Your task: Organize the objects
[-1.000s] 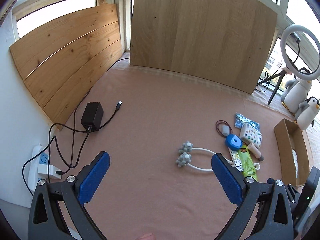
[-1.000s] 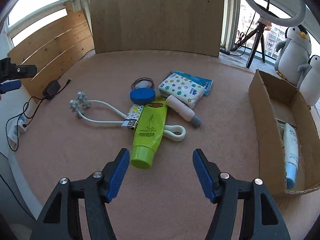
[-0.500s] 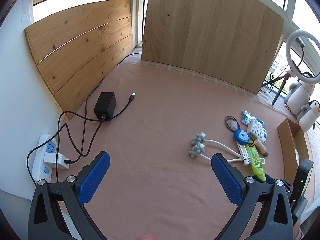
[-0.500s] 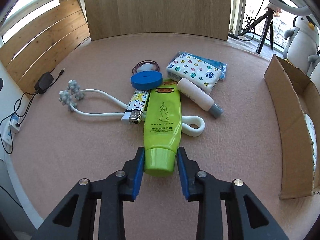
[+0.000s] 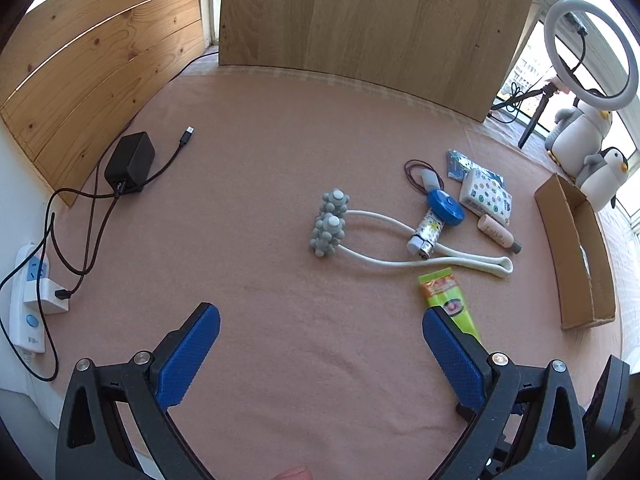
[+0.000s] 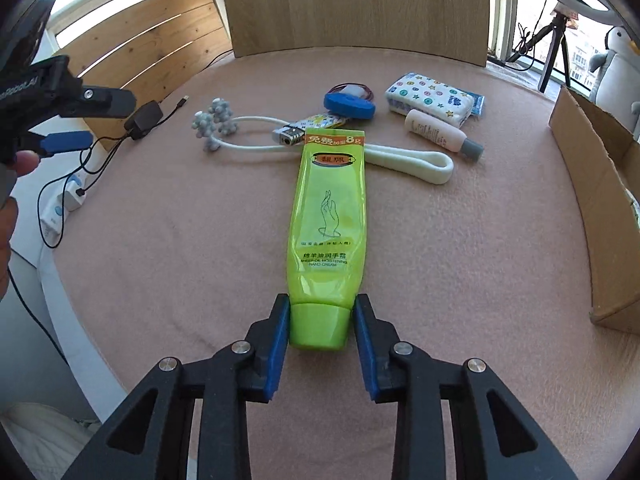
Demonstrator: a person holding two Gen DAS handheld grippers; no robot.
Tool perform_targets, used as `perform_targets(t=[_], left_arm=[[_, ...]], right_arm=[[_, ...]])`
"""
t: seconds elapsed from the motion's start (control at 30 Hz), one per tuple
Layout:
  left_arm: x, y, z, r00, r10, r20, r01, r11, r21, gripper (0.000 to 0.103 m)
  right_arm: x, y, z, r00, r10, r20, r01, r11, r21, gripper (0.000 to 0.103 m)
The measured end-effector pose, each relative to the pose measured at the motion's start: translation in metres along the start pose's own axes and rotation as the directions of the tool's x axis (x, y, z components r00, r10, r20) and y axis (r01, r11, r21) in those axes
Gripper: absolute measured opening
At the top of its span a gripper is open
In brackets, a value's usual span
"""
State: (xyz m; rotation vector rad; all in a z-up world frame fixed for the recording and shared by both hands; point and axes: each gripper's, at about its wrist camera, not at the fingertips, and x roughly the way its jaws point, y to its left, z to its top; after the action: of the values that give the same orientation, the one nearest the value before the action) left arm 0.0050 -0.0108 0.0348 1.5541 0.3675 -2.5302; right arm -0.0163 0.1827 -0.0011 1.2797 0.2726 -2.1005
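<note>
My right gripper (image 6: 320,320) is shut on the cap end of a lime-green hand cream tube (image 6: 328,216), which points away from me above the pink cloth. The tube also shows in the left wrist view (image 5: 448,300). Behind it lie a white massager with grey knobbed heads (image 6: 248,136), a lighter (image 6: 308,128), a blue round lid (image 6: 348,104), a pink bottle (image 6: 440,132) and a patterned tissue pack (image 6: 428,96). My left gripper (image 5: 320,344) is open and empty over bare cloth, left of the pile.
An open cardboard box (image 6: 600,184) stands at the right, also seen in the left wrist view (image 5: 576,252). A black adapter (image 5: 130,160) with cables and a white power strip (image 5: 28,300) lie at the left edge. Wooden boards (image 5: 360,20) stand behind.
My right gripper has closed on the green tube's cap and drawn the tube back from the pile. My left gripper has moved closer to the objects, still open.
</note>
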Motion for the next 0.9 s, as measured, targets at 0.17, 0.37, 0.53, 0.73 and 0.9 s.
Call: perform_targets(t=[0.17,0.37,0.53,0.73,0.9], left_arm=[[0.027,-0.003,-0.018,0.997,-0.003,-0.072,0.003,1.000,0.002,0.103],[0.052,0.008,-0.029,0.990,0.003,-0.144,-0.010,0.999,-0.047,0.103],[0.066,0.008,-0.032,0.984,0.042,-0.172,-0.054,0.996,-0.066,0.102],[0.081,-0.003,-0.035,0.973,0.127,-0.193,-0.137,0.990,-0.038,0.096],[0.078,-0.015,-0.033,0.979,0.125,-0.161,-0.128,0.992,-0.005,0.074]], right_arm=[[0.002,0.046,-0.014,0.999,0.037,-0.018,-0.040,0.979,-0.200,0.028],[0.014,0.086,-0.010,0.998,0.061,-0.018,-0.064,0.948,-0.311,0.028],[0.018,0.101,-0.008,0.998,0.059,-0.018,-0.062,0.937,-0.343,0.028],[0.019,0.104,-0.009,0.999,0.053,-0.012,-0.054,0.935,-0.352,0.028],[0.019,0.103,-0.008,0.998,0.055,-0.006,-0.054,0.935,-0.351,0.028]])
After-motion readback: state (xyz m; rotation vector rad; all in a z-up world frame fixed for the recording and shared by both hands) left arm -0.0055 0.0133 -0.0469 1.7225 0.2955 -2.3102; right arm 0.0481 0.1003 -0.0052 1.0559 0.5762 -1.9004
